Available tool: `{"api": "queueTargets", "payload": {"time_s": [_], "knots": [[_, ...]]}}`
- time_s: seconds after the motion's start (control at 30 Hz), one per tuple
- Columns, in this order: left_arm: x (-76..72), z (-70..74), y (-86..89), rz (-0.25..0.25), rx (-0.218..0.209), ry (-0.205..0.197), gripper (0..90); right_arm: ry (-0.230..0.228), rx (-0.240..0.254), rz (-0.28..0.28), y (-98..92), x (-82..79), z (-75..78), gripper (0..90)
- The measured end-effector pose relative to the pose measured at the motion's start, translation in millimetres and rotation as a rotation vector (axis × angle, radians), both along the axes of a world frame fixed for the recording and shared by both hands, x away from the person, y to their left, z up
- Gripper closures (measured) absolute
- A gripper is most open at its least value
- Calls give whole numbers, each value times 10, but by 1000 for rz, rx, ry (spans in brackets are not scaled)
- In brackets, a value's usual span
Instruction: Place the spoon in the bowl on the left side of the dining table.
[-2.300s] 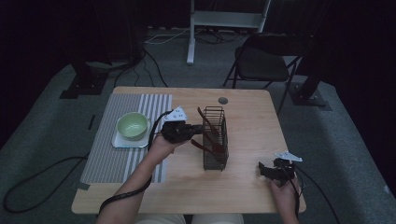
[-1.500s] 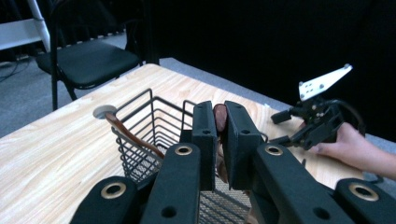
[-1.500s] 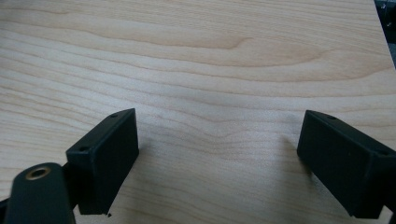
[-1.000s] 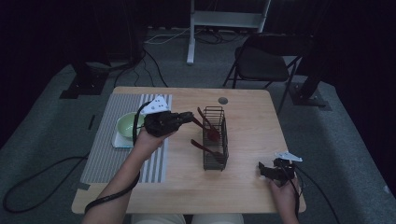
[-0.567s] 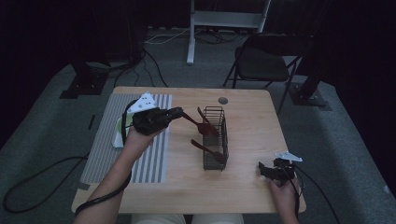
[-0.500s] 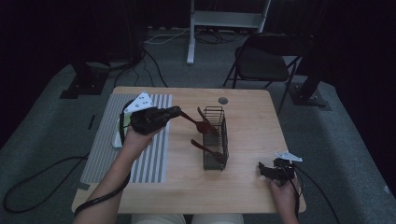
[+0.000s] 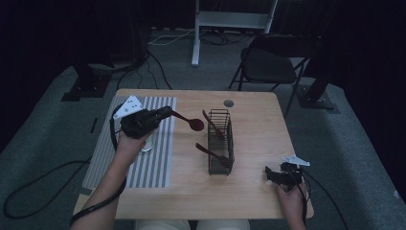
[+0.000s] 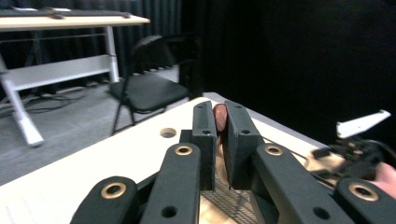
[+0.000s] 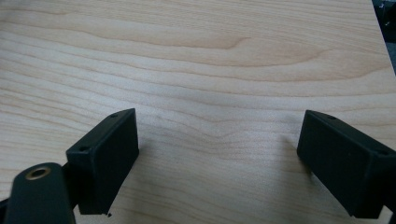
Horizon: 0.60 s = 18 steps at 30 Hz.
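from above, the left gripper (image 7: 165,113) is holding a dark red spoon (image 7: 187,121) level over the table (image 7: 253,120), between the striped mat (image 7: 158,165) and the wire basket (image 7: 221,143), while the right gripper (image 7: 269,174) is resting near the table's right front edge. in the left gripper view, the jaws are clenching the spoon (image 8: 219,117). in the right gripper view, the jaws are standing wide apart, grasping nothing, over bare wood (image 9: 210,70).

The left gripper (image 7: 165,113) hides the green bowl; its fingers (image 8: 204,135) cover the spoon (image 8: 220,117) handle.
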<state>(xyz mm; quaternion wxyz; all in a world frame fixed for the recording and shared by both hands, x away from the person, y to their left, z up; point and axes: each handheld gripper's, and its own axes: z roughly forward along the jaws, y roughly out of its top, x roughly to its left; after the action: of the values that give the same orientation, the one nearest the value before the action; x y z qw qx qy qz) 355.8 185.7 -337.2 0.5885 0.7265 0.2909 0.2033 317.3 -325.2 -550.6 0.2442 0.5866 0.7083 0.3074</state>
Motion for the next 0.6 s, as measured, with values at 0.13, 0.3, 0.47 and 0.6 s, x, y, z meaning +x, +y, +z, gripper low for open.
{"api": "queueTargets", "payload": {"time_s": [0.13, 0.3, 0.47, 0.6], "knots": [[5, -20, 89, 35, 2, 4, 840, 0, 0, 0, 0, 0, 0, 120], [11, -57, 208, 65, -1, 11, 841, 1, 1, -1, 1, 0, 0, 120], [19, -106, 363, 105, -15, 22, 841, 1, 0, -1, 0, 0, 0, 120], [12, -143, 441, 147, -19, 24, 841, 1, 0, -1, 0, 0, 0, 120]]}}
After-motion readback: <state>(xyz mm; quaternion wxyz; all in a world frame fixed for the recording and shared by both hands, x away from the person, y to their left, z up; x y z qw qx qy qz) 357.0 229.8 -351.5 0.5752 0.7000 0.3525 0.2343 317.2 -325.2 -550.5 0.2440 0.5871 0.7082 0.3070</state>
